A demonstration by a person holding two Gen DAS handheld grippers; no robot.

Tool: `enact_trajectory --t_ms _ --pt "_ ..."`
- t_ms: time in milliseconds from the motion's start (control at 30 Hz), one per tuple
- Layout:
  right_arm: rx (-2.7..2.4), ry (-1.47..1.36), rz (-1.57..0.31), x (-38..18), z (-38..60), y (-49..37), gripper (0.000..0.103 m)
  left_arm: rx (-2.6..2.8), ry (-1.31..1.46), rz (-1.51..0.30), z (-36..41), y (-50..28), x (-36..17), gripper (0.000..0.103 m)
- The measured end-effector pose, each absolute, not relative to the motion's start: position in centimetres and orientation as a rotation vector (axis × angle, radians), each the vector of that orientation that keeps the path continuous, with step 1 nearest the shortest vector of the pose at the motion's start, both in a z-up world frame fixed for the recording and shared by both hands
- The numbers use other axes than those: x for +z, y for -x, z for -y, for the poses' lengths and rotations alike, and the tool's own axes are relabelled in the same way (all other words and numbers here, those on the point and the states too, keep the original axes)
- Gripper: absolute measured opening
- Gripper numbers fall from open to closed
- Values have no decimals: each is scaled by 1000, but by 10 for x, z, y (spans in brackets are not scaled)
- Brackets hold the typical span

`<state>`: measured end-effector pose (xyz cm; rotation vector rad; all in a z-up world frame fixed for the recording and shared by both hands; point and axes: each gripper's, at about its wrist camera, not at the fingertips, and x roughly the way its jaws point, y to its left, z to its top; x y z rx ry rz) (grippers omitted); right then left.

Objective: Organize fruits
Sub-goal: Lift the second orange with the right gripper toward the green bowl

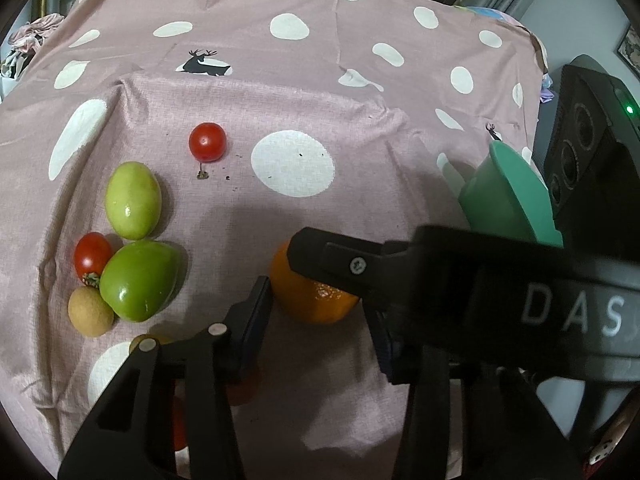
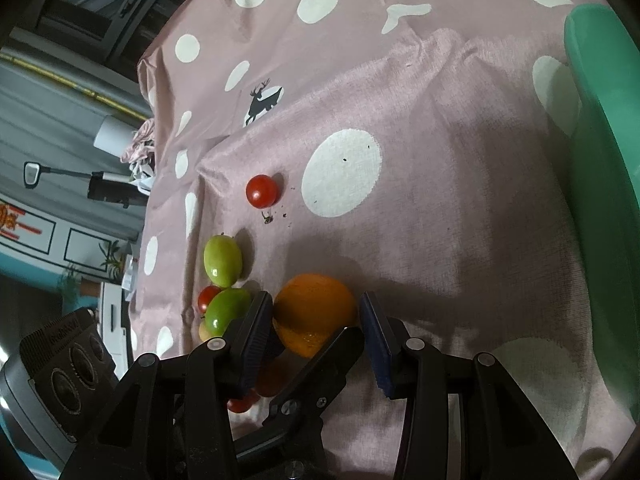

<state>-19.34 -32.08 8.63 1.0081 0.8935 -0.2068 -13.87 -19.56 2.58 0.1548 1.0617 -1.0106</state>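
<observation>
Pink dotted cloth (image 1: 280, 92) over surface; orange (image 1: 308, 304) near middle. Left gripper (image 1: 316, 300) apparently pinching orange. Right gripper (image 2: 315, 302) straddling same orange, contact unclear. Risk: crossed tools clashing, orange squirting toward green fruit (image 1: 138, 280). Green bowl (image 1: 500, 200) well apart.

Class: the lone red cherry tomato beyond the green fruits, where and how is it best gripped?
Probably grip the lone cherry tomato across its widest middle, coming from above. It is small, round and sits apart on the cloth, so both sides are free.

A pink polka-dot cloth (image 1: 320, 92) covers the surface; dark window (image 2: 100, 4) behind.
</observation>
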Motion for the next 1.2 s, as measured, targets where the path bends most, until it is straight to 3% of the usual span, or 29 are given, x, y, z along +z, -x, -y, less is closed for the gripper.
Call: enact_trajectory --t_ms 1200 --pt "-190 -766 -701 167 269 206 46 -1013 -65 -835 139 161 90 45"
